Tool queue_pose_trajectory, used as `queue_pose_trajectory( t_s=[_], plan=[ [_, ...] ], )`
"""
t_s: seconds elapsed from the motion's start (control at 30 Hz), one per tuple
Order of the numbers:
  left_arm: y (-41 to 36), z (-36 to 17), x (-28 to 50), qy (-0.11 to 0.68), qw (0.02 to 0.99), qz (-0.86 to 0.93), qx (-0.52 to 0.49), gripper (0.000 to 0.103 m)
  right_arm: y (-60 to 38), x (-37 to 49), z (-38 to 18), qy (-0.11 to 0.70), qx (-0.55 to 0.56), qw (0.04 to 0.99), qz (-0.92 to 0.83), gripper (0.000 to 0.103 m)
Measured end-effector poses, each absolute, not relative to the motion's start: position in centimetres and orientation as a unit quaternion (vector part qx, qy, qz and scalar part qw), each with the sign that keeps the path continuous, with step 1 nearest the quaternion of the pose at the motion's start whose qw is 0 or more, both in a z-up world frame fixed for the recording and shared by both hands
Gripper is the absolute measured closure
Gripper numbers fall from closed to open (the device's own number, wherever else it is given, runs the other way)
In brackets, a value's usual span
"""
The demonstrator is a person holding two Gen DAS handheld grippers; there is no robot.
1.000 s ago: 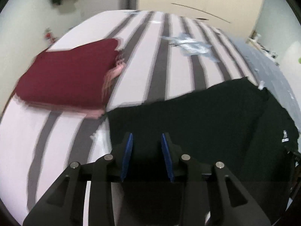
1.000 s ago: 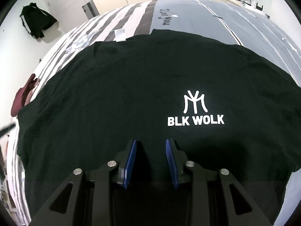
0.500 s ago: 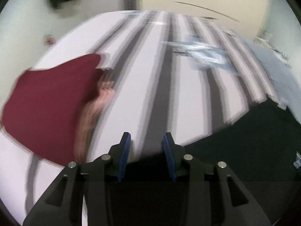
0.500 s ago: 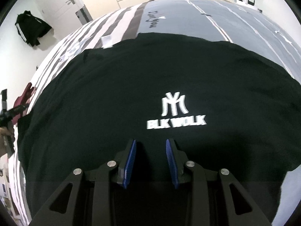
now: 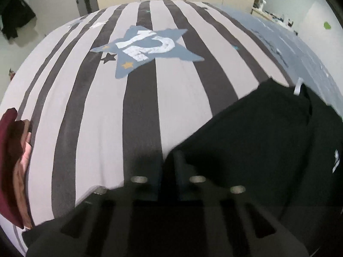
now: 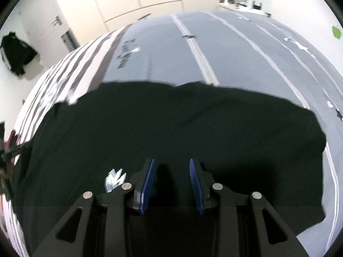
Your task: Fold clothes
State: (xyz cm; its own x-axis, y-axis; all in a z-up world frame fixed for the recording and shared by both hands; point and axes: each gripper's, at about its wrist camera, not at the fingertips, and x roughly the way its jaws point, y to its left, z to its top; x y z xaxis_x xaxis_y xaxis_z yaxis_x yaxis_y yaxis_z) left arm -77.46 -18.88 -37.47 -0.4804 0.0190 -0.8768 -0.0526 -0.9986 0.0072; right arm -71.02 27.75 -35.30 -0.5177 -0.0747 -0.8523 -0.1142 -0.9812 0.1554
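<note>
A black T-shirt (image 5: 257, 139) lies spread on the bed, its white logo (image 5: 336, 160) at the right edge and a white neck label (image 5: 298, 87) at its far side. My left gripper (image 5: 169, 167) is at the shirt's left edge, jaws together with the dark hem pinched between them. In the right wrist view the same shirt (image 6: 193, 124) fills the lower half. My right gripper (image 6: 171, 180) hovers over its right part, blue pads (image 6: 148, 182) apart and nothing between them. The logo (image 6: 114, 178) shows just left of its fingers.
The bed cover (image 5: 96, 117) has grey and white stripes with a blue star print (image 5: 145, 47), turning plain grey (image 6: 235, 53) on the right. Folded maroon clothes (image 5: 8, 160) are stacked at the left edge. A dark jacket (image 6: 17, 53) hangs on the far wall.
My left gripper swung right, away from the maroon stack to the shirt's edge, and its jaws closed. My right gripper slid right across the shirt, so the logo now sits left of it.
</note>
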Motion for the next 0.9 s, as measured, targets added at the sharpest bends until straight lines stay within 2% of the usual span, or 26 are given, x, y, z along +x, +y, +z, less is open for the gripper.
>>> queue_pose_trajectory(
  t_s=[0.2, 0.27, 0.37, 0.43, 0.53, 0.63, 0.8, 0.9],
  plan=[
    [-19.8, -38.9, -80.6, 0.036, -0.005, 0.859, -0.510, 0.099, 31.6, -72.5, -37.0, 0.100, -0.510, 0.044, 0.853, 0.070],
    [-19.4, -39.4, -80.6, 0.052, -0.007, 0.859, -0.509, 0.095, 32.7, -72.4, -37.8, 0.103, -0.518, 0.045, 0.848, 0.070],
    [-20.5, -39.0, -80.7, 0.005, -0.025, 0.867, -0.497, 0.087, 32.8, -72.2, -38.1, 0.088, -0.515, 0.035, 0.852, 0.070],
    [-21.4, -38.1, -80.8, -0.028, -0.044, 0.873, -0.484, 0.075, 32.7, -72.3, -37.9, 0.077, -0.515, 0.033, 0.853, 0.070],
    [-22.0, -35.9, -80.7, -0.061, -0.054, 0.894, -0.442, 0.068, 32.5, -72.6, -36.4, 0.063, -0.497, 0.030, 0.865, 0.070],
    [-20.7, -34.5, -80.6, -0.062, -0.011, 0.902, -0.428, 0.066, 32.0, -73.3, -34.9, 0.044, -0.473, 0.016, 0.880, 0.068],
    [-16.3, -36.9, -81.3, -0.017, 0.070, 0.874, -0.480, 0.066, 30.1, -76.4, -35.1, 0.019, -0.467, -0.017, 0.884, 0.068],
    [-15.4, -38.9, -81.6, 0.000, 0.057, 0.865, -0.498, 0.066, 30.1, -79.1, -36.3, 0.031, -0.485, -0.023, 0.874, 0.068]
  ],
)
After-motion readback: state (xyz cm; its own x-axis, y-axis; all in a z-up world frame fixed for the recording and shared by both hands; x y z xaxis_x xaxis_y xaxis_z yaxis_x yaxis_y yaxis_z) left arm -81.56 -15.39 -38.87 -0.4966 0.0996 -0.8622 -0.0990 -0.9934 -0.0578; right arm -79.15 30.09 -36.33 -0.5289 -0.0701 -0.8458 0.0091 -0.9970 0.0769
